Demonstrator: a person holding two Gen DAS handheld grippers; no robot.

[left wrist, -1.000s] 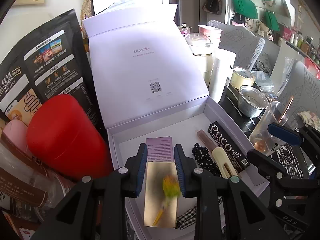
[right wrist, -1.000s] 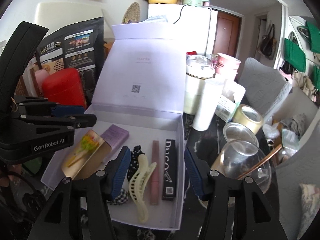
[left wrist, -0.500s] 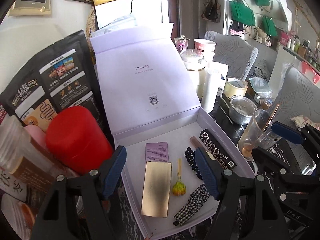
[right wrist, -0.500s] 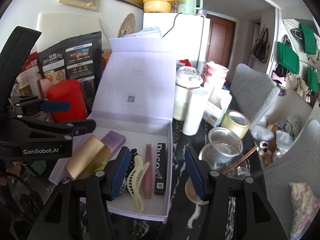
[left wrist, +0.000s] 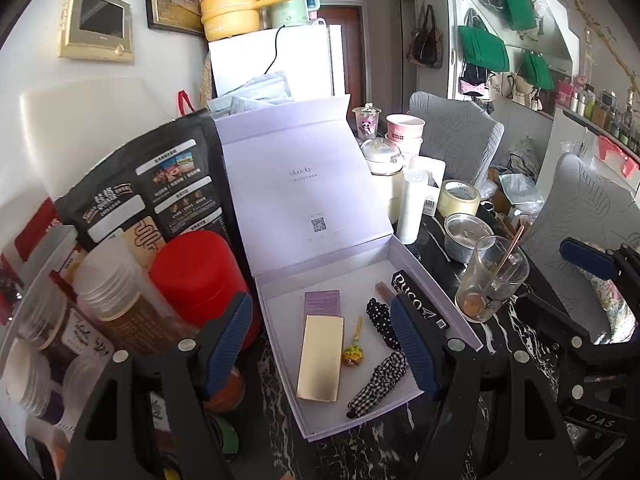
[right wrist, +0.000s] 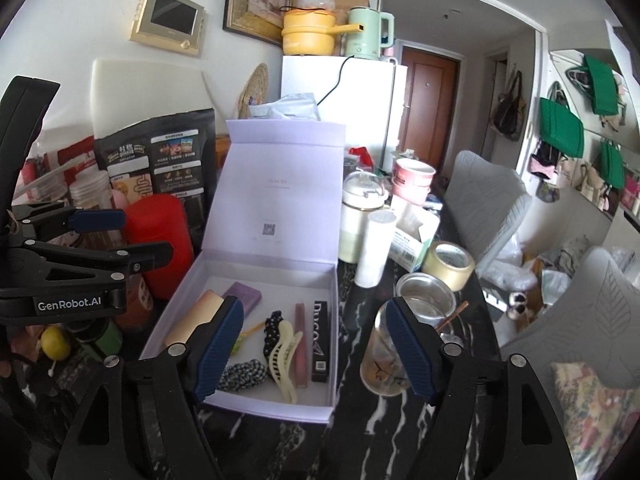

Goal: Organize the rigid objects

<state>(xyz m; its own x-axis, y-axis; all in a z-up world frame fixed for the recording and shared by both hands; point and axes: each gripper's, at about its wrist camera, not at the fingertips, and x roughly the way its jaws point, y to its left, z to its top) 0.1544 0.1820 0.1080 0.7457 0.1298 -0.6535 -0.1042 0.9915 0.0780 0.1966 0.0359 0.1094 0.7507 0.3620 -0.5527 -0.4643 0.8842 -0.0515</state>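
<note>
Both the left hand-held gripper (left wrist: 322, 340) and right hand-held gripper (right wrist: 316, 346) are released, empty. The gold card (left wrist: 320, 358) lies flat inside the open box (left wrist: 436, 280).

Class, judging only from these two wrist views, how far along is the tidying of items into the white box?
Done: the gold card, lollipop, hair claw, scrunchies and Puco box lie inside the white box. In hand: nothing; the left gripper and right gripper are open. Left: the lid stands open; further items cannot be judged.
</note>
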